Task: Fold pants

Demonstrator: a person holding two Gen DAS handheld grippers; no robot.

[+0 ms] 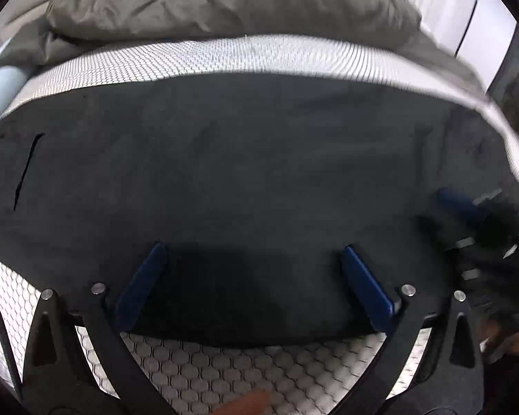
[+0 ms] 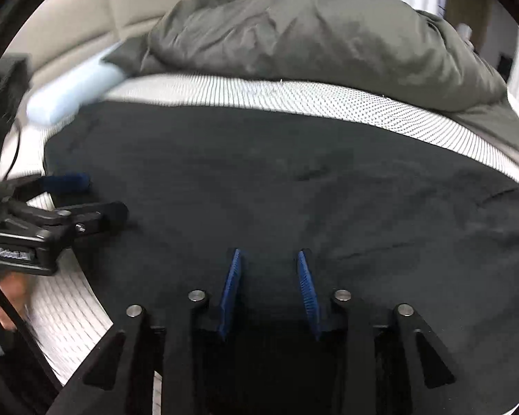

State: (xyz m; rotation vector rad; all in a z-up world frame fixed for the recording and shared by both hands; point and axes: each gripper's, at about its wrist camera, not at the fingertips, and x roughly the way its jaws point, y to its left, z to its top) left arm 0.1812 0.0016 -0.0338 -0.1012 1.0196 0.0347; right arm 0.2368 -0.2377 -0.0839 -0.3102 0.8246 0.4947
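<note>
Dark pants (image 1: 245,159) lie spread flat on a white honeycomb-patterned mattress (image 1: 225,373), with a pocket slit (image 1: 27,169) at their left end. My left gripper (image 1: 252,247) stands wide open over the near edge of the pants, nothing between its blue pads. In the right wrist view the pants (image 2: 311,190) fill the middle. My right gripper (image 2: 269,254) hovers over them, its blue pads a narrow gap apart and not pressing any cloth. Each gripper also shows in the other's view: the right gripper (image 1: 467,207), blurred, at the pants' right end, and the left gripper (image 2: 90,197) at their left edge.
A crumpled grey duvet (image 2: 311,41) is heaped on the far side of the mattress (image 2: 328,97). A pale blue roll (image 2: 76,86) lies at the back left. A person's hand (image 2: 3,304) holds the left gripper's handle. Beyond the near mattress edge is brown floor (image 1: 249,403).
</note>
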